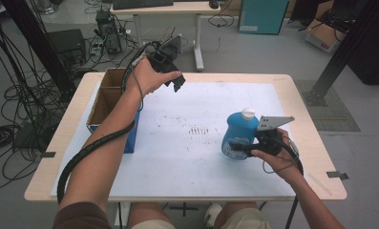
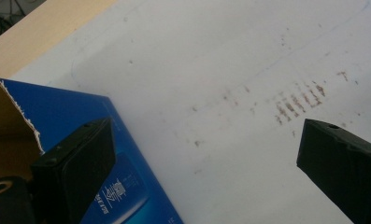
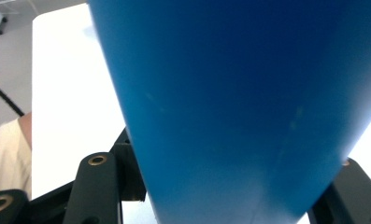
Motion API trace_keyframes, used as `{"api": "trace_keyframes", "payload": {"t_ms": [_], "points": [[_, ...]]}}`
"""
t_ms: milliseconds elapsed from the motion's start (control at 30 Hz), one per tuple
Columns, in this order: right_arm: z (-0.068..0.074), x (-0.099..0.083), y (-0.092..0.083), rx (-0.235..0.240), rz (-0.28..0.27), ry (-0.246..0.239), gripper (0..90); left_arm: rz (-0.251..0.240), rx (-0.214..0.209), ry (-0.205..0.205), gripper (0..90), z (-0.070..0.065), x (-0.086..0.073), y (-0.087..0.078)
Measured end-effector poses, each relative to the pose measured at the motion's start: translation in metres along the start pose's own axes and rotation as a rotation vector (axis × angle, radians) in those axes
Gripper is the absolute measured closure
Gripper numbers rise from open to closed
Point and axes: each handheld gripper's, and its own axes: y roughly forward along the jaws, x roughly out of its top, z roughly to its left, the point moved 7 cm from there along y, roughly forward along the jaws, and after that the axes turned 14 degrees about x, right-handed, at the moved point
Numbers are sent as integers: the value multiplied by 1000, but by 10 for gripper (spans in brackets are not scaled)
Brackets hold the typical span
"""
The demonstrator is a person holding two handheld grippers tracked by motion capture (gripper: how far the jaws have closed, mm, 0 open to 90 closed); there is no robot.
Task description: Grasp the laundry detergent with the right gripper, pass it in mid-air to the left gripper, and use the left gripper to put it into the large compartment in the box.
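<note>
The right gripper (image 1: 239, 148) is clamping the blue bottle (image 1: 238, 132) on the table's (image 1: 301, 95) right half, well inside its edges. The left gripper (image 1: 173, 78) is hovering with jaws spread and empty beside the open blue carton (image 1: 111, 102) at the far left. Wide bare sheet is lying between them. The carton's white print (image 2: 110, 196) is staying unreadable.

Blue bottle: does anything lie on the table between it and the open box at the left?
Nothing visible does. The right gripper holds the bottle; between it and the box lies only bare, stained white sheet. The left gripper, open, hangs above that stretch's far side.
</note>
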Motion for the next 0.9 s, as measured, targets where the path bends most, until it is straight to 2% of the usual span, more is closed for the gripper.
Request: {"api": "trace_keyframes", "payload": {"t_ms": [33,67,100,133,167,200,267,433,467,500,633,667,700,833,900], "points": [[-3,5,-3,-9,0,12,418,-3,-4,26,51,0,0,-4],[-6,9,-4,-12,0,19,418,-16,-4,14,50,-1,0,-6],[-8,11,-5,-13,-1,30,418,-22,-8,30,50,-1,0,-10],[-12,15,-7,-16,3,43,418,-21,-12,75,49,0,0,-14],[-15,19,-8,-19,6,54,418,-23,-18,91,50,-1,-1,-18],[-20,25,-9,-26,20,65,418,-30,-18,131,50,-1,-1,-24],[-23,29,-9,-28,27,75,418,-33,-18,146,50,-1,-1,-27],[-41,47,-6,-36,18,107,417,-23,-22,227,50,0,-1,-38],[-46,53,-4,-32,17,122,416,-33,-23,259,50,3,-1,-43],[-46,53,-4,-32,17,122,416,-33,-23,259,50,3,-1,-43],[-55,66,6,-24,31,141,416,-43,-49,296,50,5,-1,-50],[-58,71,12,-18,37,144,415,-53,-47,323,50,7,-1,-54],[-58,71,12,-18,37,144,415,-53,-47,323,50,7,-1,-54],[-62,83,28,11,61,142,415,-55,-46,385,50,8,-4,-61],[-62,90,37,22,67,134,415,-61,-44,400,50,8,-5,-64]]}}
